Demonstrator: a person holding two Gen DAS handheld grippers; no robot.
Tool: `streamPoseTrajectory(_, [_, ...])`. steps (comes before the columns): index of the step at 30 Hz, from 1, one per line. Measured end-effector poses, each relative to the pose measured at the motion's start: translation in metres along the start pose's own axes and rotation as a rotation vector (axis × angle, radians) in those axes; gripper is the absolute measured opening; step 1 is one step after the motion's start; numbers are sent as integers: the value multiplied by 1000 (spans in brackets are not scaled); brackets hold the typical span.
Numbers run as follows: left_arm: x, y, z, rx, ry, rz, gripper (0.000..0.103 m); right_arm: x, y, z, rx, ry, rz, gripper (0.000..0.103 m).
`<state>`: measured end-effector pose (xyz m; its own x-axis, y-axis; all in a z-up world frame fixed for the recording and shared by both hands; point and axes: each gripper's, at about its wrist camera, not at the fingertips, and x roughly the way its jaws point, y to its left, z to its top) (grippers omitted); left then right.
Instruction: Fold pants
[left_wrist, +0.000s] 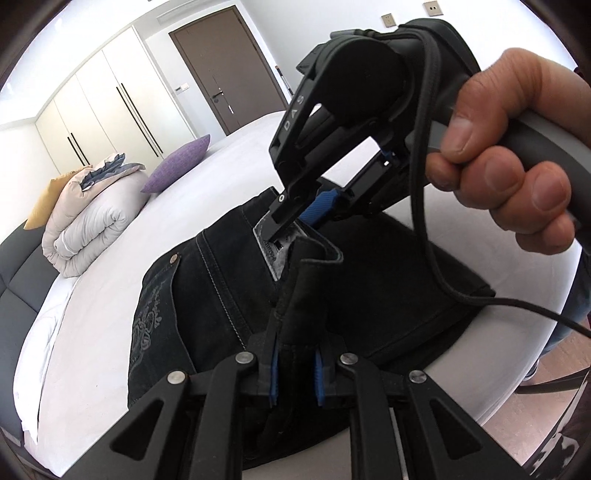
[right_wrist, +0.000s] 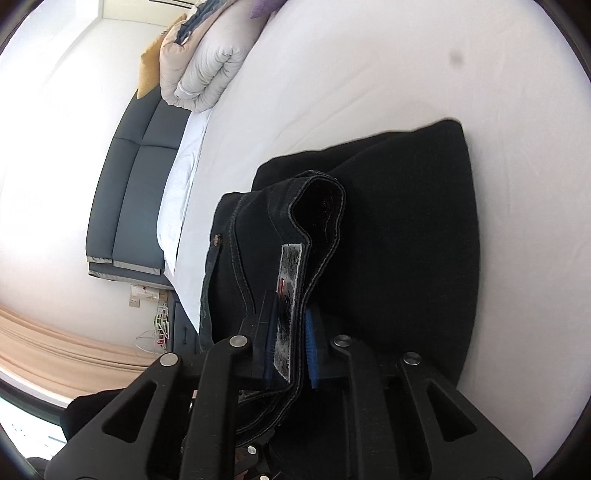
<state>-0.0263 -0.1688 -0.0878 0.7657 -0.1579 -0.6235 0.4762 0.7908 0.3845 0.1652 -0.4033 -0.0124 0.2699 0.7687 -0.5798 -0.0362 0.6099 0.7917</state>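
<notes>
Black jeans lie partly folded on a white bed. My left gripper is shut on a raised fold of the waistband, between its blue pads. My right gripper, held in a hand, is shut on the waistband at the grey label patch. In the right wrist view the right gripper clamps the waistband with the label patch between its pads. The jeans rest folded on the bed beyond it.
A rolled duvet, a purple pillow and a yellow pillow lie at the head of the bed. A dark headboard runs along it. Wardrobes and a brown door stand behind.
</notes>
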Motion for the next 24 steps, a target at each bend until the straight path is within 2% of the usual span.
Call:
streamPoseTrajectory(5, [-2,-4,17,30,-37,-37,14,-30,1,1,-50,-48,-21,11])
streamPoseTrajectory(11, [3,-20,25,77,-40,-78,14,-56,-27,-11,-12,-94,-18,11])
streamPoseTrajectory(24, [16,-28,18,103,-36,-101,14,-52,-56,-26,29,-143,-12,11])
